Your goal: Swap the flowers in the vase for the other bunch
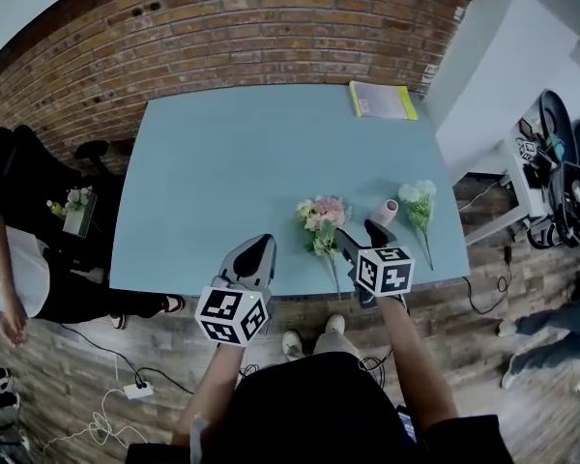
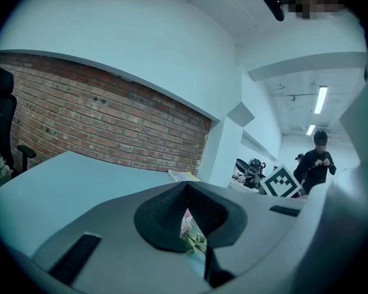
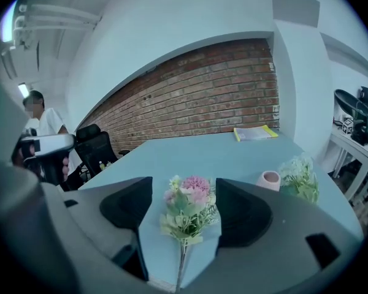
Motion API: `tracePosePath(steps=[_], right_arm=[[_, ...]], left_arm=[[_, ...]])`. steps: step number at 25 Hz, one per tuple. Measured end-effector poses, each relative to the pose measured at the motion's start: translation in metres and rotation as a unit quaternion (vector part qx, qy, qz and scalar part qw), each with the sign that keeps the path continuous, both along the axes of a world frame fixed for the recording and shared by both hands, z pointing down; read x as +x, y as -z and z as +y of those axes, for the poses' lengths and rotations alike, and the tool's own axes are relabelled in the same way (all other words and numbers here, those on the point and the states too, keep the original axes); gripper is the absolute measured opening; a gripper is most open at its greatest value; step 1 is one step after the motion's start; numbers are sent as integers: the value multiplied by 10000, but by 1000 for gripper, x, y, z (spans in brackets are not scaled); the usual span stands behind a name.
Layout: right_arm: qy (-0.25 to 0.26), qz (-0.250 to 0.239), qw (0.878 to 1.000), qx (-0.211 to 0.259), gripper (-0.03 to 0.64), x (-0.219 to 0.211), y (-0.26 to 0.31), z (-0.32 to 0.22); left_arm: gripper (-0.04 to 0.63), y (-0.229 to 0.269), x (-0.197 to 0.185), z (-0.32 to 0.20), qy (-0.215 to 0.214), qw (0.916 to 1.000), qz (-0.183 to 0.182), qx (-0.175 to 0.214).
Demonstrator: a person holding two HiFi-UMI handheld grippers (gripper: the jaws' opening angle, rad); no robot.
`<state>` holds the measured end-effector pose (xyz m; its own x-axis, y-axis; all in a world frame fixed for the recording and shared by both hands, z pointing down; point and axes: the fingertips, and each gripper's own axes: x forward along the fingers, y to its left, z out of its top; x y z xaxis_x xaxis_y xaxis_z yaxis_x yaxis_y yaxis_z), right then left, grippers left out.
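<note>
A person stands at a blue desk [image 1: 222, 162] with a two-fingered gripper in each hand. A small pink vase [image 3: 270, 179] stands on the desk, seemingly upright and with nothing in it. Both bunches lie flat on the desk. A pink bunch [image 3: 187, 207] lies to the vase's left with its stem towards the person, and a white-and-green bunch [image 3: 299, 176] lies just right of the vase.

The right gripper [image 1: 362, 235] hangs low over the pink bunch. Its fingers [image 3: 242, 210] are wide apart, one on each side of the stem, and neither presses on it. The left gripper [image 1: 256, 254] hovers further left, over bare desk. Its fingers [image 2: 162, 213] are together, with nothing between them.

The vase looks already emptied, so the swap seems about half done. Which bunch should go in cannot be told from how they lie.

The next move calls for closing the fingers gently on the thin stem of the replacement bunch, low down. The bunch then has to be lifted upright and its stem threaded into the narrow mouth. The light vase could tip, so the idle left gripper may need to steady it.
</note>
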<state>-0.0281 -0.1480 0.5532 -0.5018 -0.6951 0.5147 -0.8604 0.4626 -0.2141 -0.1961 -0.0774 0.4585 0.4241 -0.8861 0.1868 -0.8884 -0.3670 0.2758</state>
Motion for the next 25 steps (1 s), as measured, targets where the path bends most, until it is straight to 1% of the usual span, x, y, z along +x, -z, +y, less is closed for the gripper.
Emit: tracePosePath(steps=[9,16,25], right_arm=[[148,229,9989,-376,322,-8,-34,-9],[429,363,9954,-771,337,-15,-60,-12],[563,242,9914,-1157,373,-24,-88,-15]], left_arm=[[6,-6,-8,-9,83,9999,-6,-68],[6,-12,-11,-17,224,9996,-48,-183],[6,-23,-16,-22,435,9984,-98,-352]])
